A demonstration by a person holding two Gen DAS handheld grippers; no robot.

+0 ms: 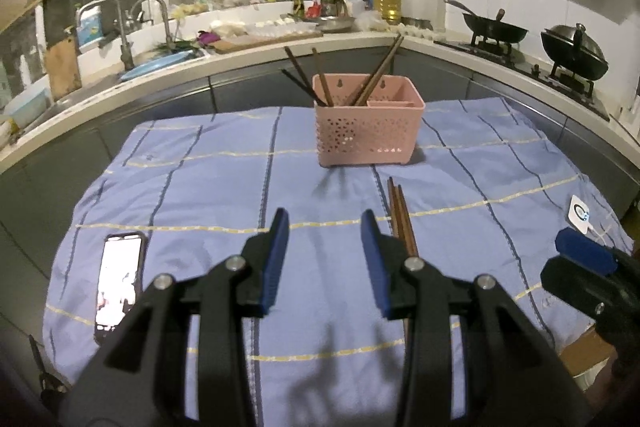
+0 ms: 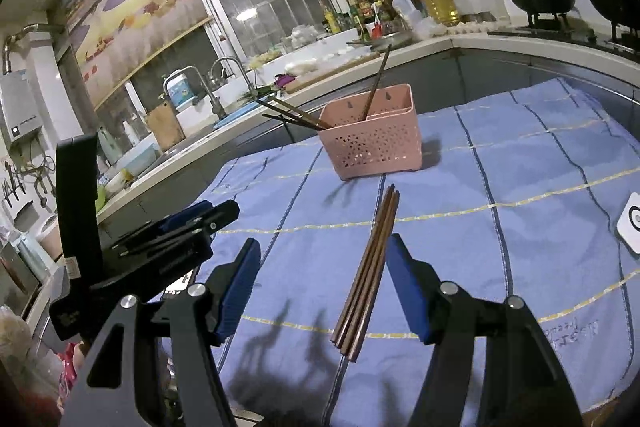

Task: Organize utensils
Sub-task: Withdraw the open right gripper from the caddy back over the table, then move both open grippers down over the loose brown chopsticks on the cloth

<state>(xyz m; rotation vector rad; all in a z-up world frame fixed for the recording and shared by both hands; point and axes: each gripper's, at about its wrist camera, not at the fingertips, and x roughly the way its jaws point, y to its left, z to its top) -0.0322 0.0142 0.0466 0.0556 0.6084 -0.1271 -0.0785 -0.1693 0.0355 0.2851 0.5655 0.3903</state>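
Step in hand: pickup of loose chopsticks (image 2: 366,277), mid-cloth, before pink caddy (image 2: 374,135). Right gripper (image 2: 322,267) spread, astride bundle; left gripper (image 1: 325,247) spread, empty. Next: lower, clamp.

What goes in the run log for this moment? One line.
left gripper: open, empty | right gripper: open, over loose chopsticks | pink basket: holds chopsticks
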